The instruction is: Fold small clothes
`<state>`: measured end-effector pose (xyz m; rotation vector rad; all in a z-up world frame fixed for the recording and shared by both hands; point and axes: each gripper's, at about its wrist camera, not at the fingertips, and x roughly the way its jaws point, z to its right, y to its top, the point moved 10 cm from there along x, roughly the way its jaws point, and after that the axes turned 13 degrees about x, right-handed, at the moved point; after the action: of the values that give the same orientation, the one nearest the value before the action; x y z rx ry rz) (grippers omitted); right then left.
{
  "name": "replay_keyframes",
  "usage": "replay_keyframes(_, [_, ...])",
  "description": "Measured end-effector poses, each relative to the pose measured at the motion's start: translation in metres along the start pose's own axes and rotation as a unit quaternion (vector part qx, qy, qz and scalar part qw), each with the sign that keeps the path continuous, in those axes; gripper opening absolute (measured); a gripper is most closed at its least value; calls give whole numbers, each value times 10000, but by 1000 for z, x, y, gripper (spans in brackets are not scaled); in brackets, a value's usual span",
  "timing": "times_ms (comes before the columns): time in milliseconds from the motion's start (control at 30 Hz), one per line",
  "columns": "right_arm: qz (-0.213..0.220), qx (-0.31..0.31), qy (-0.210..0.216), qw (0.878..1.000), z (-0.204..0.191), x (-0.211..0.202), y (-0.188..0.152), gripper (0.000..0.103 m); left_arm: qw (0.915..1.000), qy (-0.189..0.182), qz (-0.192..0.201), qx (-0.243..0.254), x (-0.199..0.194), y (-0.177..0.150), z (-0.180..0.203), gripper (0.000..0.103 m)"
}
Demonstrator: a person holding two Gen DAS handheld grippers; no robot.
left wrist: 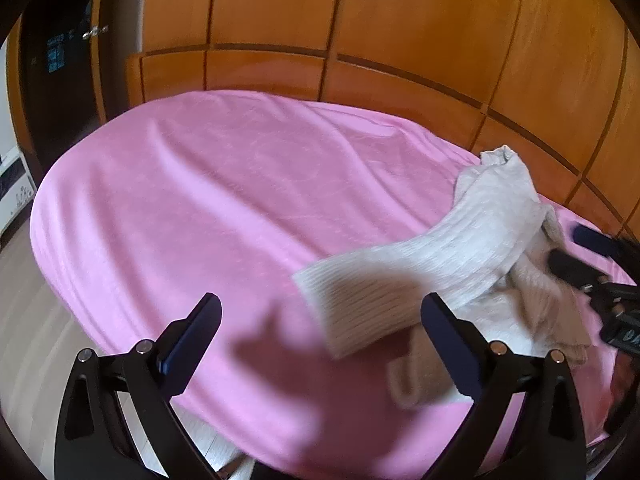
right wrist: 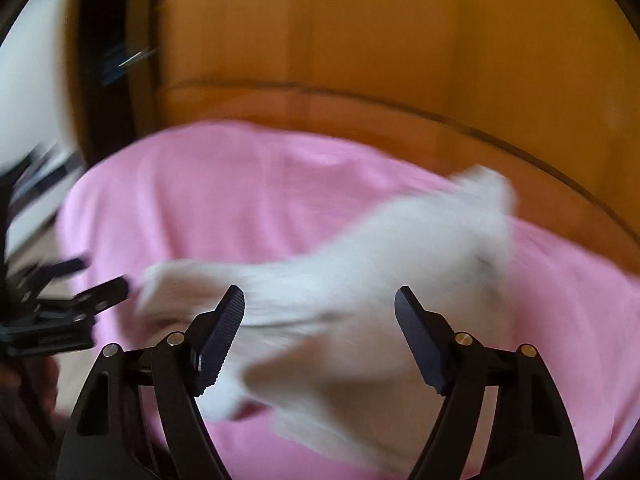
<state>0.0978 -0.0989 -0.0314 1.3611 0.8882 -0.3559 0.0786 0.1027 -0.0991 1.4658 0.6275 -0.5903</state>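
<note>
Left hand-held gripper (left wrist: 320, 334), right hand-held gripper (right wrist: 320, 320): both released, over cream ribbed knit garment (left wrist: 452, 240) on pink bedspread (left wrist: 200, 200). Pinch cuff edge, spread flat first.

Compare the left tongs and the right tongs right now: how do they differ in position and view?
The left tongs sit over bare pink blanket beside the cream knit garment's ribbed cuff, while the right tongs straddle the garment's middle. The left wrist view is sharp; the right wrist view is smeared with motion blur. Both tongs are open, gripping nothing, and both face the wooden wardrobe.
</note>
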Motion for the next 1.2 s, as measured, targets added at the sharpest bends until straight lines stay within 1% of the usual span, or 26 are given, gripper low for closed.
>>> replay_keyframes(67, [-360, -806, 287, 9957, -32, 20, -2, 77, 9998, -205, -34, -16, -1, -7, -5, 99])
replay_keyframes(133, [-763, -1527, 446, 9843, -59, 44, -10, 77, 9995, -319, 11, -55, -4, -13, -11, 99])
replay_keyframes(167, [-950, -1732, 549, 9787, -73, 52, -18, 77, 9991, -419, 30, -63, -6, -16, -12, 99])
replay_keyframes(233, [-1540, -2127, 813, 9615, -91, 71, -40, 77, 9982, -597, 61, -67, -9, -20, -14, 99])
replay_keyframes(267, [-1753, -2246, 786, 9553, -98, 84, -51, 73, 9975, -699, 80, -55, -10, -21, -13, 99])
replay_keyframes(300, [-1884, -2269, 756, 9525, -102, 92, -57, 53, 9967, -802, 88, -25, -11, -22, -11, 99])
replay_keyframes(333, [-1987, -2260, 728, 9509, -104, 98, -62, 45, 9961, -881, 98, 15, -12, -22, -9, 99])
replay_keyframes(367, [-2017, -2183, 654, 9526, -106, 105, -62, 27, 9954, -949, 106, 57, -12, -23, -7, 99])
replay_keyframes(400, [-1992, -2031, 672, 9563, -105, 106, -59, 13, 9944, -1045, 101, 119, -13, -23, 1, 99])
replay_keyframes(467, [-1832, -1504, 824, 9680, -102, 99, -42, 10, 9907, -1335, 103, 253, -12, -21, 15, 98])
replay_keyframes(533, [-1645, -980, 908, 9773, -87, 86, -22, 6, 9861, -1613, 70, 401, -8, -19, 32, 98])
replay_keyframes(567, [-1446, -727, 893, 9828, -75, 77, -9, 6, 9843, -1685, 27, 523, -4, -18, 43, 98])
replay_keyframes(633, [-1069, -388, 664, 9913, -49, 63, 15, 6, 9803, -1830, -55, 737, 2, -17, 61, 97])
replay_keyframes(700, [-627, 119, 382, 9972, -6, 37, 40, 5, 9768, -1889, -126, 998, 10, -16, 80, 97])
replay_keyframes(733, [-416, 323, 211, 9984, 16, 24, 50, 5, 9744, -1950, -178, 1108, 14, -16, 89, 92])
replay_keyframes(767, [-144, 617, -64, 9980, 52, 9, 66, 5, 9711, -2026, -266, 1235, 19, -17, 99, 87])
replay_keyframes(833, [245, 1025, -533, 9930, 109, -22, 80, 5, 9678, -2067, -419, 1373, 28, -20, 111, 86])
replay_keyframes(900, [608, 1515, -1223, 9790, 184, -61, 88, 5, 9645, -2161, -548, 1413, 32, -25, 118, 79])
replay_keyframes(933, [750, 1842, -1672, 9656, 231, -84, 86, 5, 9628, -2202, -623, 1440, 35, -27, 121, 76])
replay_keyframes(1000, [857, 2273, -2250, 9436, 292, -110, 77, 5, 9609, -2204, -770, 1491, 41, -32, 126, 70])
replay_keyframes(1033, [885, 2616, -2650, 9238, 339, -129, 65, 5, 9601, -2214, -813, 1499, 45, -33, 127, 64])
replay_keyframes(1067, [891, 2812, -2901, 9104, 365, -138, 57, 5, 9597, -2219, -854, 1497, 48, -32, 128, 52])
replay_keyframes(1100, [873, 3034, -3218, 8926, 397, -149, 45, 5, 9594, -2223, -885, 1494, 47, -35, 127, 43])
replay_keyframes(1133, [850, 3166, -3420, 8807, 418, -154, 37, 5, 9589, -2235, -911, 1488, 48, -36, 126, 21])
replay_keyframes(1167, [798, 3370, -3706, 8618, 446, -161, 23, 5, 9577, -2301, -926, 1457, 48, -34, 126, 15])
replay_keyframes(1200, [729, 3549, -3918, 8457, 469, -165, 10, 5, 9583, -2298, -900, 1443, 47, -32, 124, 14])
